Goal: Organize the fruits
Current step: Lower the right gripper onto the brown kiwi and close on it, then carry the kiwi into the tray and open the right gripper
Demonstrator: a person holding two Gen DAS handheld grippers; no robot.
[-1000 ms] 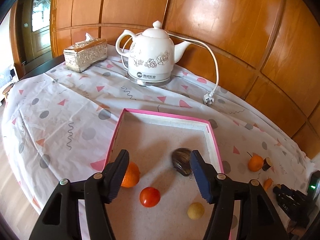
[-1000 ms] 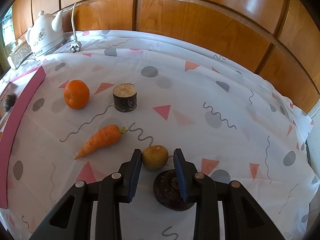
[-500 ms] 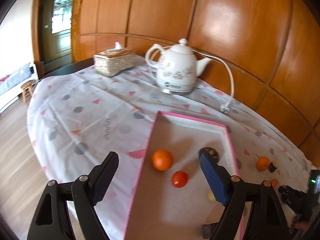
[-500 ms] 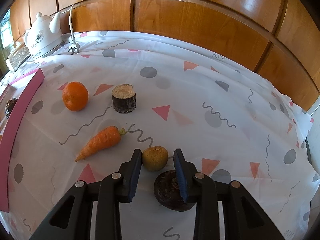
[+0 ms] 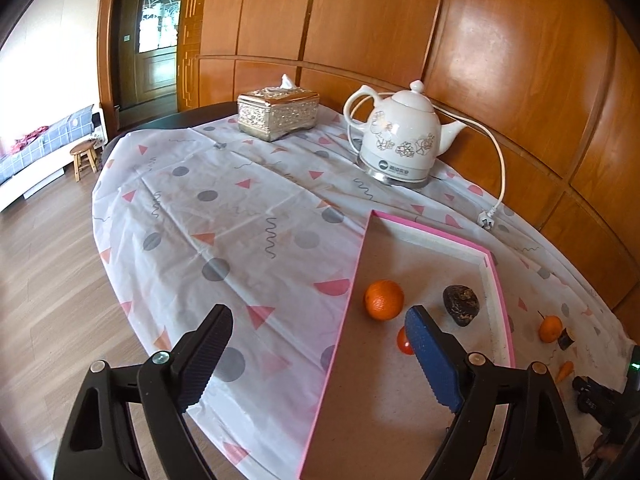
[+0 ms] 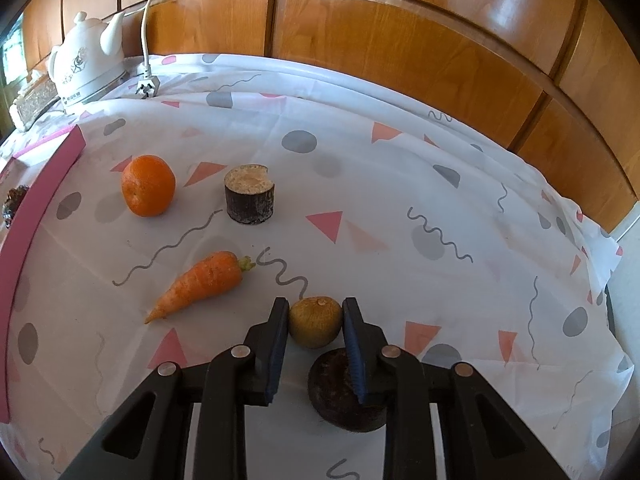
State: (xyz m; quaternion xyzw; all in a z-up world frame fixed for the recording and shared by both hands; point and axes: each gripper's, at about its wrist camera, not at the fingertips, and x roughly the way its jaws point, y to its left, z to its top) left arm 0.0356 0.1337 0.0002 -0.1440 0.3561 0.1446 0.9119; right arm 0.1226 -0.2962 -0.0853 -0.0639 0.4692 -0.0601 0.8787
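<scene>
Right tongs (image 6: 315, 322) closing onto kiwi (image 6: 316, 321); left tongs (image 5: 318, 354) opening wider, empty.

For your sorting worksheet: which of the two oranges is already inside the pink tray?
The orange beside the dark lumpy fruit; the other orange sits on the tablecloth.

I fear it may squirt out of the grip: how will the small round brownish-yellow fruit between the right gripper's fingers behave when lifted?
The small round brownish-yellow fruit curves away from the closing right gripper, so contact is narrow and it may twist or slip. Its matte, rough-looking skin should help friction. If released on the patterned tablecloth, it would probably roll.
</scene>
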